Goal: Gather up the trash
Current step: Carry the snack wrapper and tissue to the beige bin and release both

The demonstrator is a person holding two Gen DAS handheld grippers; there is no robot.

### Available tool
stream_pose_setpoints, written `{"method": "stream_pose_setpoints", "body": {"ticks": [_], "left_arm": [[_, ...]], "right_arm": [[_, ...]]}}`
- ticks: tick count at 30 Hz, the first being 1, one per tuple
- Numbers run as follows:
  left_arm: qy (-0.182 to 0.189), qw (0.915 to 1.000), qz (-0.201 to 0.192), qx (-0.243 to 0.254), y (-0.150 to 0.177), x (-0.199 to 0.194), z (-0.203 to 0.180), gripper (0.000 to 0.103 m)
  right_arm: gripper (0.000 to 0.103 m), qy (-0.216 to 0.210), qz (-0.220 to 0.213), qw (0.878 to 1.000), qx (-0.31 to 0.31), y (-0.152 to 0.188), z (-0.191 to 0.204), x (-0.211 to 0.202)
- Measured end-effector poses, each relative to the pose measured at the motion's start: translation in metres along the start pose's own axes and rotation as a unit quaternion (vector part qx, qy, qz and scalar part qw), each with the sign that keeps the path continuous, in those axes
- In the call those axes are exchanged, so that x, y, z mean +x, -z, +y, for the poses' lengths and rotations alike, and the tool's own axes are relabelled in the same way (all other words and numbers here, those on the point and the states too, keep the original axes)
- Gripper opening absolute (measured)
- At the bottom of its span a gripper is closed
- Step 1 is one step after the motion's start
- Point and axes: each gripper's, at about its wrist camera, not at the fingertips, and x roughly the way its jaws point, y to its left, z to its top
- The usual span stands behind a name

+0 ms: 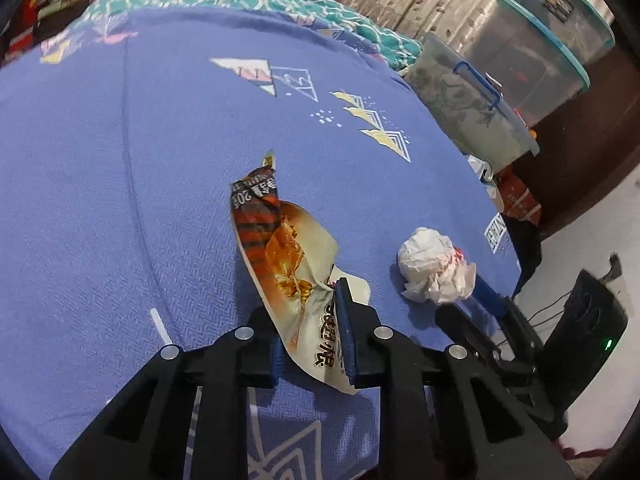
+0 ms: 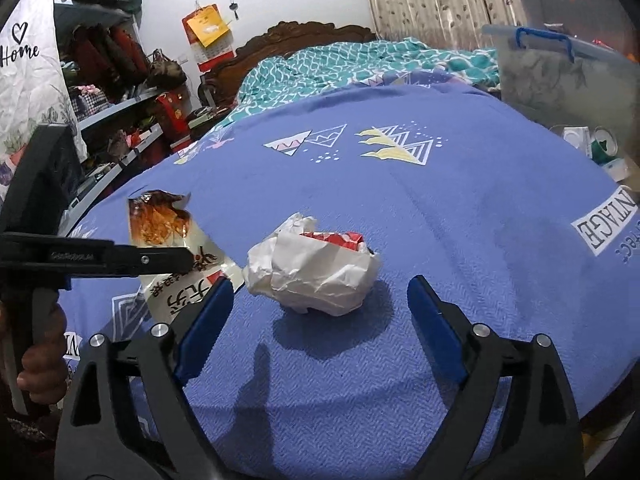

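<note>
The left gripper [image 1: 312, 336] was clamped on the near end of a torn snack wrapper [image 1: 280, 248], which lay on the blue bedspread [image 1: 120, 160]. Just to the wrapper's right, apart from it, sat a crumpled paper ball [image 2: 312, 268] on the same bedspread. The right gripper [image 2: 320, 320] stood with its jaws wide apart just short of the ball, touching nothing. Beyond the wrapper, at the bedspread's far edge, lay a teal patterned quilt [image 2: 340, 60], and to the right a clear storage bin [image 1: 472, 104].
</note>
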Motion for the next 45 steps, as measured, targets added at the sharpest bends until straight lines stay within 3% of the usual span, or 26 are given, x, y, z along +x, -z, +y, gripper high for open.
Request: {"method": "stream_pose_setpoints", "body": {"ticks": [5,6,7,8,10,15,22,33,45], "left_arm": [[-0.011,0.9994,0.000,0.032,0.004,-0.002,-0.013,0.021],[-0.020,0.9989,0.000,0.042,0.005,-0.002,-0.018,0.021],[-0.027,0.9984,-0.001,0.049,0.005,-0.002,-0.020,0.021],[-0.037,0.9975,-0.003,0.059,0.006,-0.002,-0.025,0.021],[-0.059,0.9954,-0.011,0.075,0.007,-0.004,-0.032,0.021],[-0.151,0.9810,-0.037,0.116,0.001,-0.009,-0.045,0.020],[-0.193,0.9679,-0.053,0.152,-0.019,-0.002,-0.060,0.021],[-0.189,0.9575,-0.038,0.215,-0.055,0.043,-0.119,0.021],[-0.141,0.9409,-0.009,0.308,-0.091,0.119,-0.234,0.021]], "right_arm": [[0.089,0.003,0.000,1.000,0.007,-0.002,-0.004,0.003],[0.085,0.001,0.001,1.000,0.005,-0.003,-0.004,0.004],[0.068,-0.001,0.004,1.000,0.000,-0.003,-0.002,0.006],[0.060,-0.004,0.008,1.000,-0.007,-0.002,0.001,0.007],[0.056,0.004,0.006,1.000,-0.025,-0.001,0.007,0.006],[0.055,0.014,-0.025,0.999,-0.028,-0.002,0.006,-0.005],[0.055,0.041,-0.049,0.998,0.019,-0.011,-0.030,-0.016],[0.055,0.073,-0.068,0.992,0.077,-0.022,-0.098,-0.026],[0.055,0.120,-0.106,0.976,0.147,-0.038,-0.201,-0.056]]}}
